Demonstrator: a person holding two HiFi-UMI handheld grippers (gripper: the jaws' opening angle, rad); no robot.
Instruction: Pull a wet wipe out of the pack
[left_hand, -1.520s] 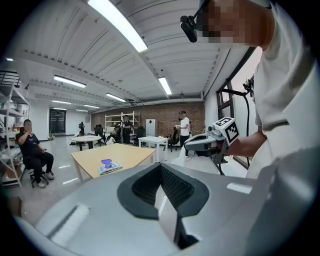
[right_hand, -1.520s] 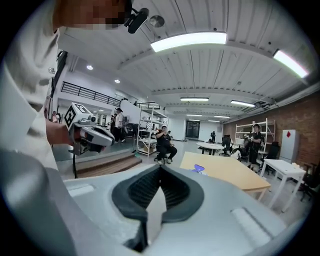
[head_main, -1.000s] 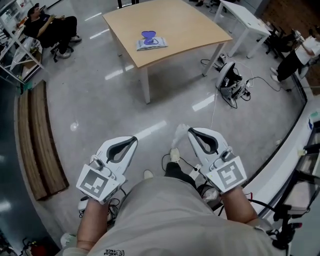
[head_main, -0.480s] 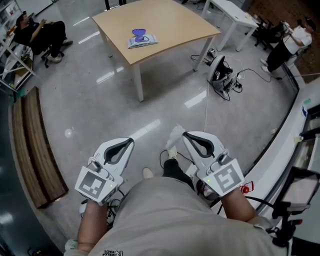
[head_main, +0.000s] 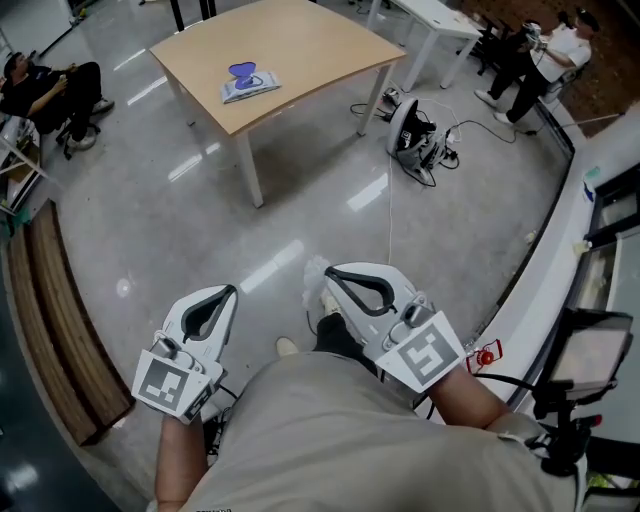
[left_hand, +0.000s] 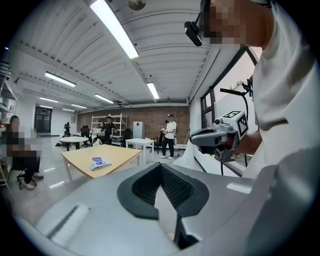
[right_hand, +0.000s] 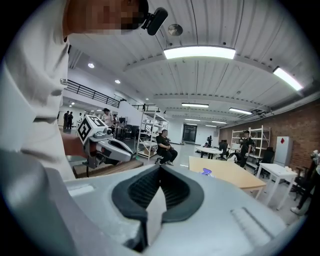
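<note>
The wet wipe pack (head_main: 249, 82), pale with a purple lid, lies on the wooden table (head_main: 300, 45) far ahead; it also shows small in the left gripper view (left_hand: 101, 163) and the right gripper view (right_hand: 206, 172). Both grippers are held close to the person's body, far from the table. My left gripper (head_main: 230, 291) has its jaws together with nothing between them. My right gripper (head_main: 328, 272) is shut on a crumpled white wipe (head_main: 315, 272) that sticks out past its tips; a white sheet (right_hand: 152, 215) shows between its jaws.
A glossy grey floor lies between me and the table. A dark device with cables (head_main: 410, 130) sits right of the table. A wooden bench (head_main: 50, 310) runs along the left, a white counter (head_main: 560, 250) along the right. People sit and stand at the room's edges.
The table and pack have slid left and away in the head view. Both grippers sit lower and further left in that view; the right still holds the white wipe.
</note>
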